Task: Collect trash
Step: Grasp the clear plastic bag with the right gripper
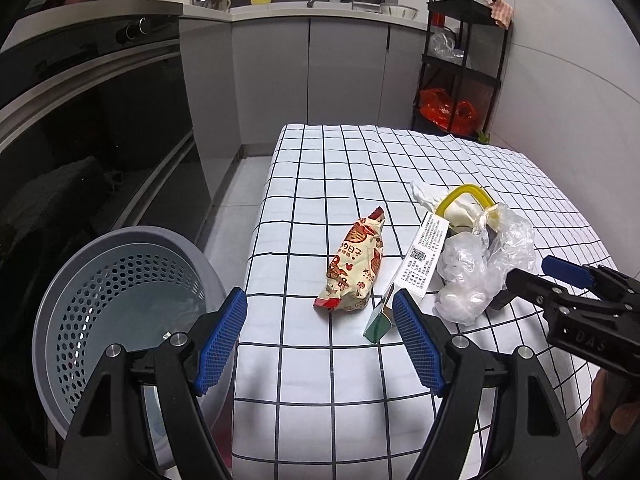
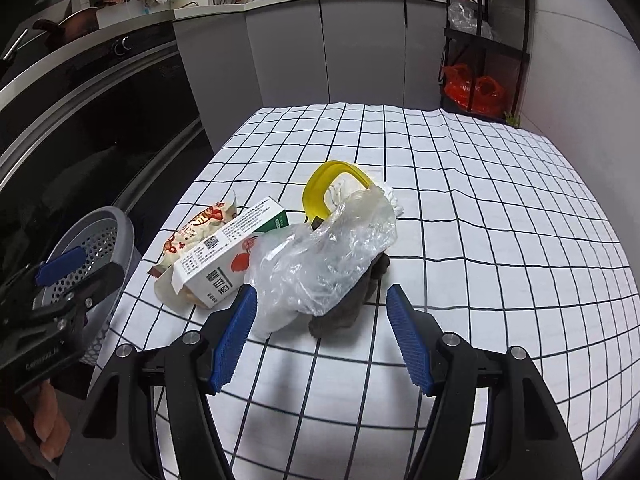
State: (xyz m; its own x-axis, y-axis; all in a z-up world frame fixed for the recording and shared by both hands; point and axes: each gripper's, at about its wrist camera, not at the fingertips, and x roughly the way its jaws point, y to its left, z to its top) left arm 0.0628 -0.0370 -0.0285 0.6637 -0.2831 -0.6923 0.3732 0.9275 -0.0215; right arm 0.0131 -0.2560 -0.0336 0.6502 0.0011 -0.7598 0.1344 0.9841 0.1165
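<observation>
A red-and-cream snack wrapper (image 1: 354,268) (image 2: 196,232), a white milk carton (image 1: 420,260) (image 2: 228,252) and a crumpled clear plastic bag (image 1: 480,264) (image 2: 320,256) lie together on the checkered tablecloth (image 1: 340,380). Behind them are a yellow plastic handle (image 2: 316,188) and white tissue (image 2: 390,196). A dark grey lump (image 2: 352,300) sits under the bag. My left gripper (image 1: 320,312) is open just short of the wrapper. My right gripper (image 2: 320,300) is open, its blue pads either side of the bag's near end without pressing it.
A grey perforated bin (image 1: 120,292) (image 2: 96,248) stands on the floor off the table's left edge. A dark oven front (image 1: 80,120) fills the left. A black shelf cart with red bags (image 1: 460,68) stands at the far right corner.
</observation>
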